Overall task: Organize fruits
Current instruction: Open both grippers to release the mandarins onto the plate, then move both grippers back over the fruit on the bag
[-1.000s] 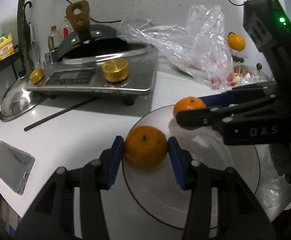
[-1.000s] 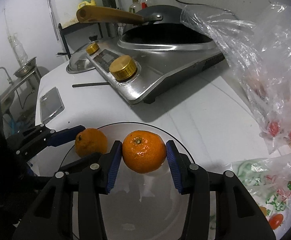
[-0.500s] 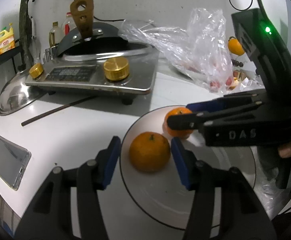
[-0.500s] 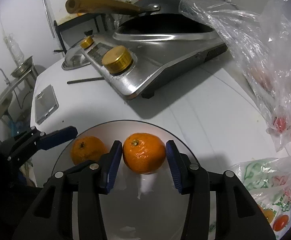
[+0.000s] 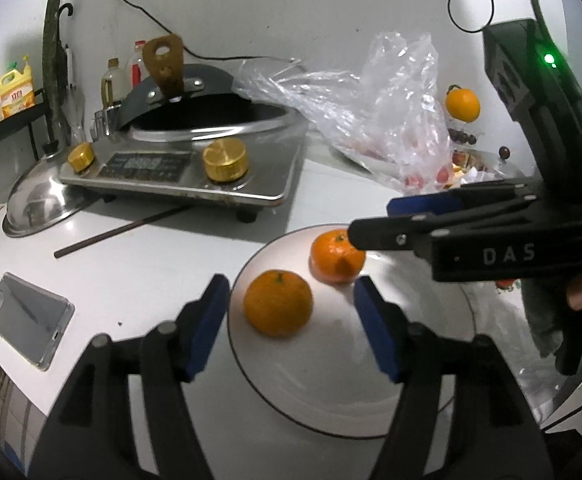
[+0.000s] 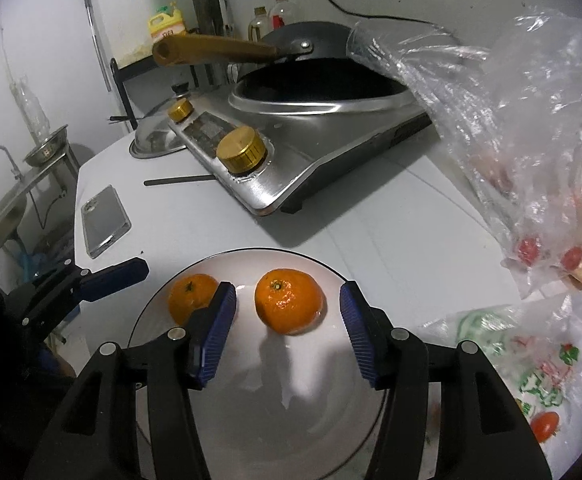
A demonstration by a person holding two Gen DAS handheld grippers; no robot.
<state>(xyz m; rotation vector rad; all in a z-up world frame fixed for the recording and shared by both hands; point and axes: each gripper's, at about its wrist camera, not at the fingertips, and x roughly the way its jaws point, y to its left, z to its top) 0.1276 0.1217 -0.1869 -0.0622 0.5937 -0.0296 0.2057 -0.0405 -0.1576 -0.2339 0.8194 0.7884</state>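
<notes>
- Far left of the tabletop (image 5: 139, 264): phone (image 5: 25, 316) lying flat, w/ a thin dark stick (image 5: 123, 228) behind it. Not part of the job.
- Behind those, a stove (image 5: 187, 172) w/ a wok (image 5: 211, 116) on top.
- Left gripper (image 5: 287, 320): fingers spread wide, holding nothing. The left orange (image 5: 278, 303) sits between them on the plate (image 5: 431, 340), near the rim, not touched on either side afaict.
- Right orange (image 6: 289, 301) is just beside it on the same plate, small gap between the two. Right gripper (image 6: 287, 328) hangs over it, fingers also apart and clear of the peel.
- Handling, imo: light, round, soft skin, so they'll roll on that smooth plate if nudged. Best grab across the widest part w/ a gentle squeeze; too hard prob bruises them.
- Right side: crinkly clear bag (image 6: 531, 120) w/ small red fruit inside, plus one more orange (image 5: 462, 105) further back, so prob more to sort.
</notes>
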